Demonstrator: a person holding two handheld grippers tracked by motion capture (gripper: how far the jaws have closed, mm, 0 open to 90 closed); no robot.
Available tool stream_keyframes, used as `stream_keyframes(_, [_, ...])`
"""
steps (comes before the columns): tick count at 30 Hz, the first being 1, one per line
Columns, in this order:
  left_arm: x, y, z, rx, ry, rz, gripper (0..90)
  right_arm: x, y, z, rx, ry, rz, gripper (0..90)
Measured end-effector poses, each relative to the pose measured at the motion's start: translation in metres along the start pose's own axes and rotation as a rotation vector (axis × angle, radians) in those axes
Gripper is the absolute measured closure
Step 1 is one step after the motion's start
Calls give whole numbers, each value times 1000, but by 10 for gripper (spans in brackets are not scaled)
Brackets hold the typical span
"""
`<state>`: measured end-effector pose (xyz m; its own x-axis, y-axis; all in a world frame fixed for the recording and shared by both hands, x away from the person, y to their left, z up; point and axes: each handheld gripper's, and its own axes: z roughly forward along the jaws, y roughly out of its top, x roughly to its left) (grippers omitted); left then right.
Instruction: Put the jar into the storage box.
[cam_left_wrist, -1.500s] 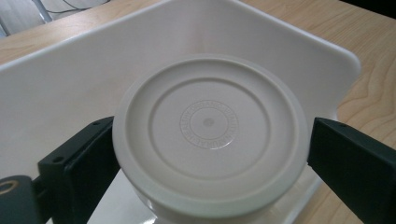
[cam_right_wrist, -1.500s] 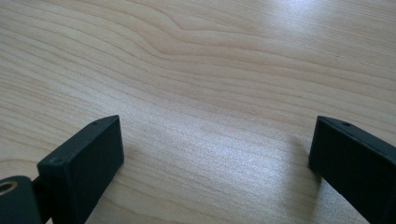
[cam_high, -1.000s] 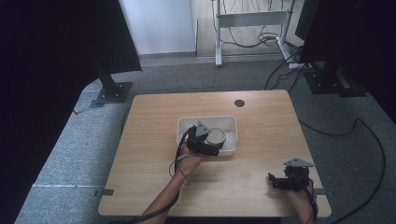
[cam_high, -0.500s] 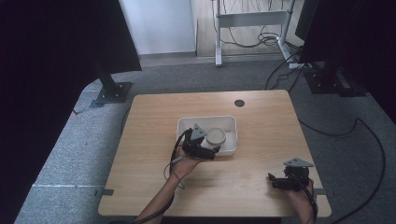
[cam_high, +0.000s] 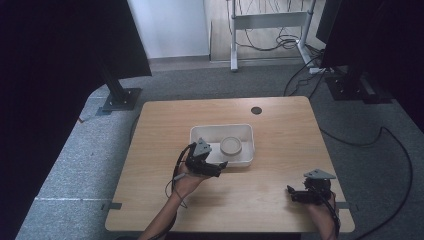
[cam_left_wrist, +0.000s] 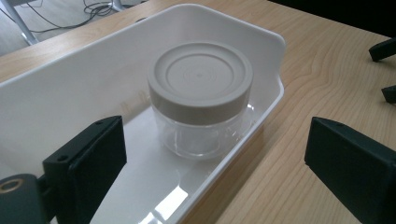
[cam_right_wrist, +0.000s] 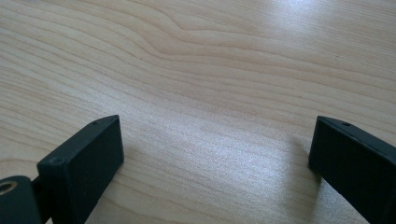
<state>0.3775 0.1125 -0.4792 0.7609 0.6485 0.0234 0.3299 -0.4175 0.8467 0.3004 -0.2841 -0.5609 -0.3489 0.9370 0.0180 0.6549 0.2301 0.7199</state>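
A clear jar with a beige screw lid (cam_high: 231, 146) (cam_left_wrist: 201, 93) stands upright in the right part of a white tray (cam_high: 220, 127) (cam_left_wrist: 84, 84) in the middle of the table. My left gripper (cam_high: 220, 168) (cam_left_wrist: 219, 177) is open at the tray's near edge. It points at the jar with a gap between them and holds nothing. One of its jaws is over the tray floor and the other over the wood outside the rim. My right gripper (cam_high: 291, 193) (cam_right_wrist: 215, 168) rests open over bare wood at the near right corner.
The wooden table (cam_high: 285, 135) has a round cable hole (cam_high: 256, 110) at the back. Beyond it, black stands (cam_high: 120, 95) and cables (cam_high: 280, 40) lie on the grey carpet. In the left gripper view, the right gripper's fingertips (cam_left_wrist: 383, 49) show at the right edge.
My left gripper has drawn back from the jar toward the near left. The jar stays upright in the tray. The right gripper has not moved.
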Motion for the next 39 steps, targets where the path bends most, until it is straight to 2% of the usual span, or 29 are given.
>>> stream_keyframes(17, [4,-23,-28,-7,-10,-1,55,0,0,0,-1,-4,3,28])
stream_keyframes(28, [9,-40,-42,-6,12,-5,56,1,0,0,-1,-7,5,28])
stream_keyframes(39, [16,-66,-59,-3,34,-22,56,1,0,0,-2,-9,7,28])
